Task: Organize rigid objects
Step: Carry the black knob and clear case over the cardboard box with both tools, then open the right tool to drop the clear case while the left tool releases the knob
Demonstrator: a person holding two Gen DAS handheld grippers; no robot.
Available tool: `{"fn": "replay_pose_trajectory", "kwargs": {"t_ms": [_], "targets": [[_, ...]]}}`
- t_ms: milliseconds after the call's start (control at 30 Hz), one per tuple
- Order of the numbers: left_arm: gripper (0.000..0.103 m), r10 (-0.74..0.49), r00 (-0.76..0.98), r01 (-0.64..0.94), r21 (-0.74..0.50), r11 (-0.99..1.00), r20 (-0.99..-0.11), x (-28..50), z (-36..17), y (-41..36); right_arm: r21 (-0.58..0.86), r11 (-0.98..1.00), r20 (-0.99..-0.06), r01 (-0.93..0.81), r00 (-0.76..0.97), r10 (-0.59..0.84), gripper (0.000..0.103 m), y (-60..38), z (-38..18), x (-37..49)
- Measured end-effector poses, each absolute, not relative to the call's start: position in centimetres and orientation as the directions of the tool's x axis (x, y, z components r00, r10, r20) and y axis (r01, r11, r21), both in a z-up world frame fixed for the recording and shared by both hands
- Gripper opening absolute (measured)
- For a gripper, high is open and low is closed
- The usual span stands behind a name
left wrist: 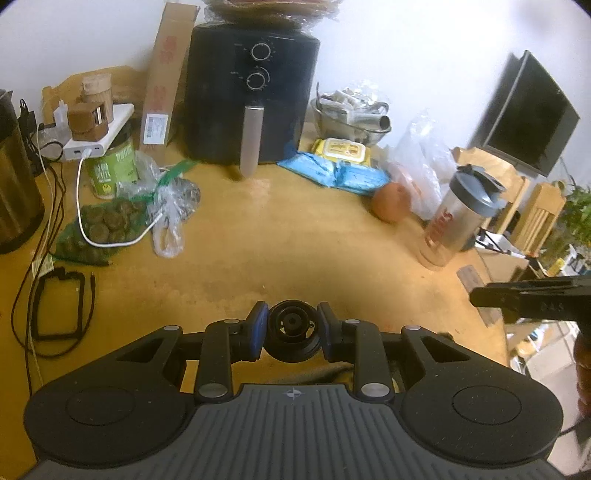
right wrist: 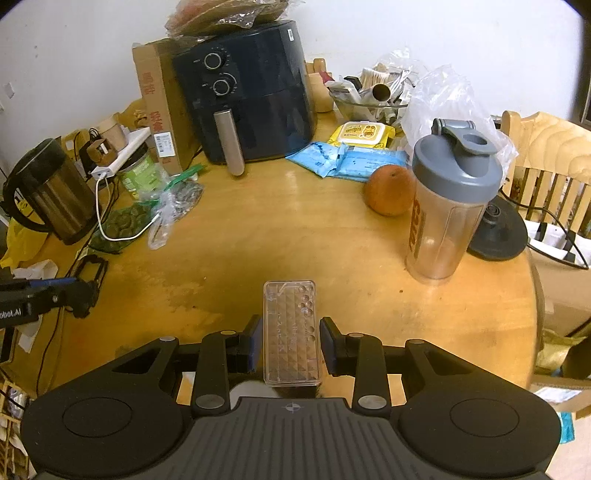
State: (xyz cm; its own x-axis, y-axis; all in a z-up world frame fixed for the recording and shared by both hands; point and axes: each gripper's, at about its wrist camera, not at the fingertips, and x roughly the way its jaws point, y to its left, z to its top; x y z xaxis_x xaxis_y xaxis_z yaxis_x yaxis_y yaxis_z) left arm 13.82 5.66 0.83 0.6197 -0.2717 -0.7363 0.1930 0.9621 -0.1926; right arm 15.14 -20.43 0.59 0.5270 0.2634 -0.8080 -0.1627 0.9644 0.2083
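Wooden table (right wrist: pixel 295 229), round edge at right. Air fryer (right wrist: pixel 251 92) upper centre of frame, crinkled plastic-wrapped bundle (right wrist: pixel 229 14) on top. Cardboard box (right wrist: pixel 159 107) upright, just left of fryer. Kettle (right wrist: pixel 48 188) far left. Green-label jar (right wrist: pixel 142 173) under white power bank (right wrist: pixel 122 153) (white cable trails down from it). Orange (right wrist: pixel 388 190) right of centre, touching shaker bottle (right wrist: pixel 450 206). Blue packets (right wrist: pixel 351 158) and yellow wipes pack (right wrist: pixel 362 133) behind orange. Chair (right wrist: pixel 546 155) far right.

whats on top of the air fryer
A crinkled clear plastic bag lies on the black air fryer, with flat brownish-red discs inside, overhanging its top. What the discs are can't be told; the pile hides the fryer's top surface.
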Motion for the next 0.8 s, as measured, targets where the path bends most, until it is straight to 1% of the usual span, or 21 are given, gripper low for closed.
{"fn": "replay_pose_trajectory", "kwargs": {"t_ms": [533,700,733,767,800], "targets": [[0.029,-0.309,0.592,0.228,-0.213,0.950,-0.744,8.9,0.4,5.6,0.205,0.966,-0.810,-0.156,0.527,0.257,0.036,-19.1,1.3,10.9],[0.029,-0.328,0.574,0.276,-0.200,0.940,-0.751,8.1,0.0,4.8,0.207,0.965,-0.811,-0.160,0.523,0.261,0.036,-18.9,1.3,10.4],[0.030,-0.326,0.569,0.284,-0.192,0.939,-0.755,7.9,-0.1,4.5,0.206,0.965,-0.812,-0.161,0.522,0.260,0.036,-18.8,1.3,10.3],[0.037,-0.314,0.567,0.278,-0.182,0.943,-0.762,7.8,-0.2,4.3,0.207,0.965,-0.813,-0.161,0.521,0.261,0.036,-18.8,1.3,10.2],[0.051,-0.309,0.565,0.275,-0.178,0.945,-0.765,7.6,-0.4,4.2,0.209,0.965,-0.813,-0.160,0.520,0.262,0.036,-18.9,1.3,10.1]]}}
